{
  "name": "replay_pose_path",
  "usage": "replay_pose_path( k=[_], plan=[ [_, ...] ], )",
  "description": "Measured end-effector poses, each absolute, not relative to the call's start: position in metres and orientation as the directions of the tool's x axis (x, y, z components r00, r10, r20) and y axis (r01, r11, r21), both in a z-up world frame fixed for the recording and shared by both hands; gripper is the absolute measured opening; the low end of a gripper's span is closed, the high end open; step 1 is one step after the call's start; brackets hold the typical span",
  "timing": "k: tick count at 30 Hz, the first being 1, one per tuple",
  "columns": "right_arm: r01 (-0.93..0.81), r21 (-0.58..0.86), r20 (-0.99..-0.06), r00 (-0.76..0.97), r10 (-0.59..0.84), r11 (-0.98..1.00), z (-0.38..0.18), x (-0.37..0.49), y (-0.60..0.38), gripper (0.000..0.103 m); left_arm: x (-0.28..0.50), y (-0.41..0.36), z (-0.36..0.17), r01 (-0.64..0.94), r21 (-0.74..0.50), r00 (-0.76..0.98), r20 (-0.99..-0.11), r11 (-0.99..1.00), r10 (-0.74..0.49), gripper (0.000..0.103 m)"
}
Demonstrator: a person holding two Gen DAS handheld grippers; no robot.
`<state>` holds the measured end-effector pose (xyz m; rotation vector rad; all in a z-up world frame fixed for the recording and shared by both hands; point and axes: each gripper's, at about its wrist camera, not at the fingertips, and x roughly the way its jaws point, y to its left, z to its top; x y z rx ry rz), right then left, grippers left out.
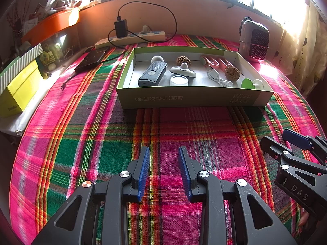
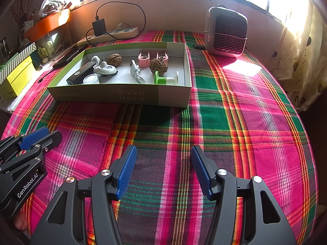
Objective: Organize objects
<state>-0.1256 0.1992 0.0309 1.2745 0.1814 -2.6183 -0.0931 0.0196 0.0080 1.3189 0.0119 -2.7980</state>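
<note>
A green-and-white cardboard box (image 1: 192, 99) (image 2: 122, 96) lies on the plaid cloth. In it are a dark blue device (image 1: 152, 74), a grey-white gadget (image 1: 183, 70), a small white jar (image 1: 178, 80), two walnuts (image 1: 183, 60) (image 1: 232, 72), pink clips (image 1: 212, 62), a white cable (image 1: 217, 77) and a green-and-white spool (image 1: 252, 84) (image 2: 166, 78). My left gripper (image 1: 164, 151) is open and empty over the cloth, in front of the box. My right gripper (image 2: 164, 150) is open and empty, to the right of the left one.
A small heater (image 1: 254, 38) (image 2: 226, 32) stands at the back right. A power strip (image 1: 130, 38) with a black charger, a black flat device (image 1: 91, 61) and a yellow box (image 1: 18, 91) lie at the back left. A curtain (image 2: 302, 61) hangs at the right.
</note>
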Motion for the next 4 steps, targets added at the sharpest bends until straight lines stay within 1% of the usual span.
replay_pose_path(
  k=[4],
  plan=[
    [0.253,-0.013,-0.788,-0.598,-0.146,-0.967,0.0309,-0.1256,0.1993,0.057,-0.0935,0.0197,0.0080,0.047,0.014,-0.635,-0.771,-0.999,-0.040,0.028]
  ],
)
